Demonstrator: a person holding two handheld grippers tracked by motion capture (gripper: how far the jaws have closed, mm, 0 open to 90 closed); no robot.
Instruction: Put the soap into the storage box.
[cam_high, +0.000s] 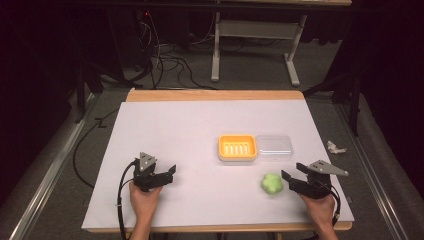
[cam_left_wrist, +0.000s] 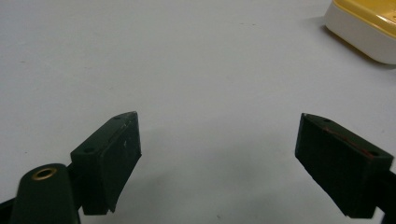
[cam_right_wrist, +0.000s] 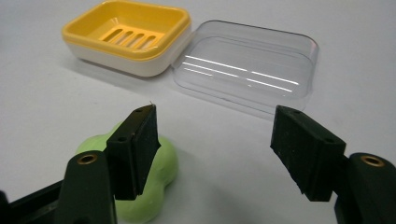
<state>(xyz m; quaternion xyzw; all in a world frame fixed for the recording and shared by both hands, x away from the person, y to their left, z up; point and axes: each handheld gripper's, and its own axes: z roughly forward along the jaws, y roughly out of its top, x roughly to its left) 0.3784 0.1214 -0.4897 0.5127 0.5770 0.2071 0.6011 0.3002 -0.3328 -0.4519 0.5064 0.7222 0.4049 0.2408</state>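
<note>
White table (cam_high: 200, 125) holds a yellow dish (cam_high: 237, 147) with a clear lid (cam_high: 273, 146) touching its right side. Green soap (cam_high: 271, 184) lies nearer, just left of the right gripper (cam_high: 291, 181), jaws wide. Left gripper (cam_high: 167, 176), far left, is wide and empty

A white worktop (cam_high: 200, 130) with a wooden strip along its far edge carries three things in its right half: a yellow slotted soap dish (cam_high: 237, 147) near the middle, a clear plastic lid (cam_high: 273, 147) touching its right side, and a green flower-shaped soap (cam_high: 272, 184) toward the near edge.
</note>
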